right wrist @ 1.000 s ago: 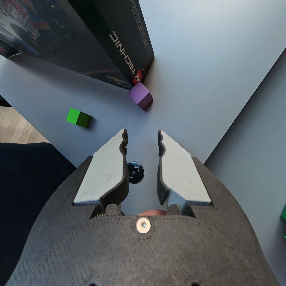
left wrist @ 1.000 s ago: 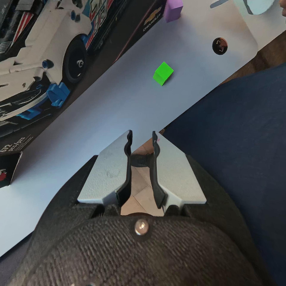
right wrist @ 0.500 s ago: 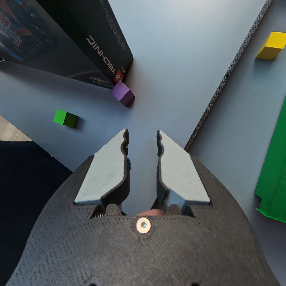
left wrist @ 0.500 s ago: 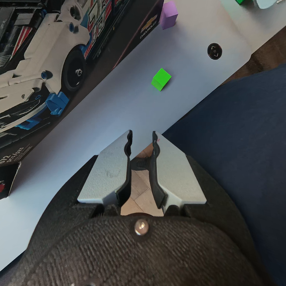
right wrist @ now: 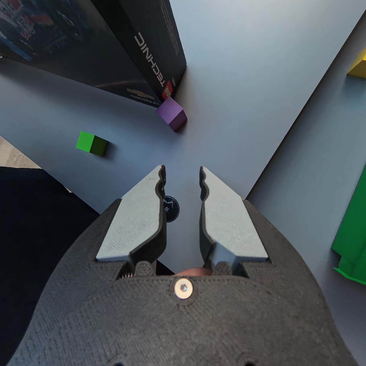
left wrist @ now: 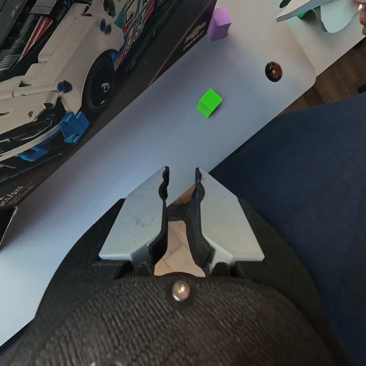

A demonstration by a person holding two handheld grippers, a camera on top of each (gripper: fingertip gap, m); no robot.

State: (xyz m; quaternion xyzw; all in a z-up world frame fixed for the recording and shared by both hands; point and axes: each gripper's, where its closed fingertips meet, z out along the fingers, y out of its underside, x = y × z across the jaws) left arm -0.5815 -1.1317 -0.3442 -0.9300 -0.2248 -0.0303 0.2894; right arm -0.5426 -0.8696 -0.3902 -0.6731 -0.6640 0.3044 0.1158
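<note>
In the left wrist view, the left gripper (left wrist: 181,170) hangs tilted over the near edge of the pale table (left wrist: 138,150), its fingers narrowly apart with nothing between them; floor and dark blue cloth (left wrist: 297,178) show beneath. Ahead on the table lies a green cube (left wrist: 209,103), well apart, with a round black disc (left wrist: 273,71) and a purple block (left wrist: 220,23) farther on, the block beside a toy car box (left wrist: 79,69).

In the right wrist view, the right gripper (right wrist: 181,168) points down at the table (right wrist: 237,79), fingers moderately apart and bare, above the black disc (right wrist: 172,210). The purple block (right wrist: 172,113) lies at the box (right wrist: 138,49) corner, the green cube (right wrist: 92,144) to the left. A yellow block (right wrist: 359,67) and a green sheet (right wrist: 352,227) lie to the right.
</note>
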